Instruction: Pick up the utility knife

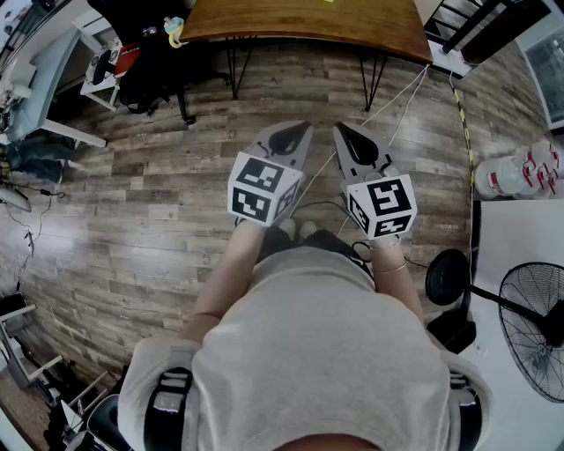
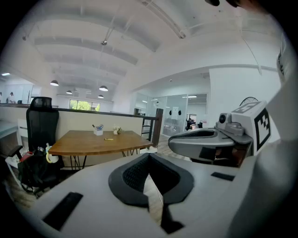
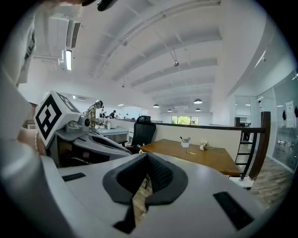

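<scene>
A small yellow object, likely the utility knife (image 2: 108,138), lies on the wooden table (image 2: 84,144) across the room, beside a white pen holder (image 2: 98,131). In the right gripper view the knife (image 3: 191,152) shows on the same table (image 3: 209,160). Both grippers are held in front of the person's body over the plank floor, well short of the table (image 1: 300,22). My left gripper (image 1: 295,134) is shut with nothing between its jaws, seen close in its own view (image 2: 149,173). My right gripper (image 1: 348,136) is beside it, also shut and empty (image 3: 146,174).
A black office chair (image 2: 42,122) and a dark bag (image 2: 32,169) stand left of the table. A stair railing (image 2: 157,125) rises to its right. A floor fan (image 1: 533,330), water bottles (image 1: 520,172) and loose cables (image 1: 397,97) are on the right.
</scene>
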Demonstrator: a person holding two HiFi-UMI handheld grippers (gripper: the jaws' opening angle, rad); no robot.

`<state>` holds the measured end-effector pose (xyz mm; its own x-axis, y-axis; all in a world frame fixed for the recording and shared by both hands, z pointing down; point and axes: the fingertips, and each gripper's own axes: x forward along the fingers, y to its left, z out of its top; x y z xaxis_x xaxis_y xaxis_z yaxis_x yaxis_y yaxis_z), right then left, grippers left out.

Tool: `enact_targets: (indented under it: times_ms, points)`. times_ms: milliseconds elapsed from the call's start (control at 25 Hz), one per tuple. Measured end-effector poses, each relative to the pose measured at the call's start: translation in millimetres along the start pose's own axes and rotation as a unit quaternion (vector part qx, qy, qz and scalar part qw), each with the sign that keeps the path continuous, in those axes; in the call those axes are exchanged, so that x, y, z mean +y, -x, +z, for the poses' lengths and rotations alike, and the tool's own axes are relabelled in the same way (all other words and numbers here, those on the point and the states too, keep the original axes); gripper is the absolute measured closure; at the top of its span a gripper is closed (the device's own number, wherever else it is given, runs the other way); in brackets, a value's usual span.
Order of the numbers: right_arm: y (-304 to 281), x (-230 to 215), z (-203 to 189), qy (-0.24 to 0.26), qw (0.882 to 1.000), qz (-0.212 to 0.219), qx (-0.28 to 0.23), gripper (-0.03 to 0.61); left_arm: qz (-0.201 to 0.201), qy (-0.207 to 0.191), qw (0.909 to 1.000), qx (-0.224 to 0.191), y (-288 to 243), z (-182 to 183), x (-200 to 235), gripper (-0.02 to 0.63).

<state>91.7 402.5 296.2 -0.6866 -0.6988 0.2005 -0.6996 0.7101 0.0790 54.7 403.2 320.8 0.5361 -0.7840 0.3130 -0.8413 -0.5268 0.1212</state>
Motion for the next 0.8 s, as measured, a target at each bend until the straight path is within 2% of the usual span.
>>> enact_targets:
  times_ms: [360, 800]
  points:
    - [-2, 1, -2, 0.002, 1.000, 0.004, 0.003, 0.569, 0.008, -0.004, 0.9999, 0.010, -3, -2, 3, 0.611]
    - [-7, 2, -5, 0.002, 1.000, 0.000, 0.007, 0.569, -0.002, -0.006, 1.0000, 0.005, -6, -2, 10, 0.610]
